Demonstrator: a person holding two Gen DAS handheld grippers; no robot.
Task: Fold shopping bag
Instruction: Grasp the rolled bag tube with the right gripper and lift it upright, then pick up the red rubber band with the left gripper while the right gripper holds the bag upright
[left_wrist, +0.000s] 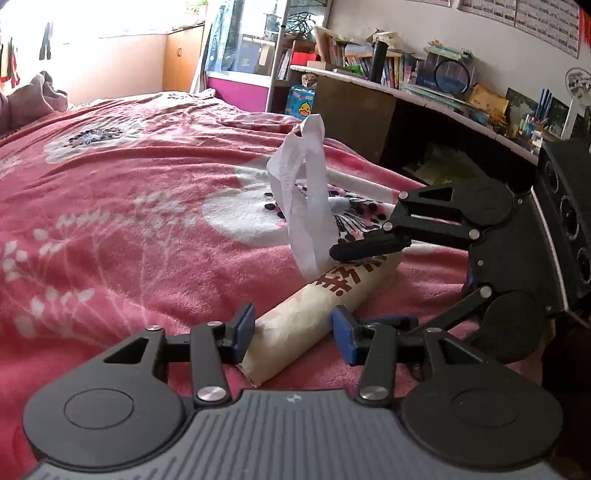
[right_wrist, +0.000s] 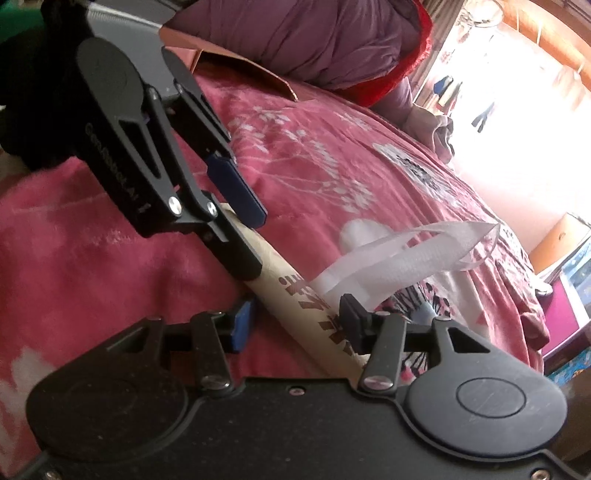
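From my right gripper (right_wrist: 295, 325), jaws parted around the rolled, cream-coloured shopping bag (right_wrist: 306, 306) with brown lettering, lying on a pink floral blanket (right_wrist: 314, 166). The bag's white handles (right_wrist: 417, 251) stick out to the right. My left gripper (right_wrist: 240, 236) straddles the roll's far end. A purple pillow (right_wrist: 314, 40) sits behind.

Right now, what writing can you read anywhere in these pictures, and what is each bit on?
"GenRobot.AI": side of the left gripper.
"...ction", running vertically: blue banner; the start is unclear.
Brown Chinese characters: rolled shopping bag; partly hidden, not readable.
Wall posters and book spines: too small to read.
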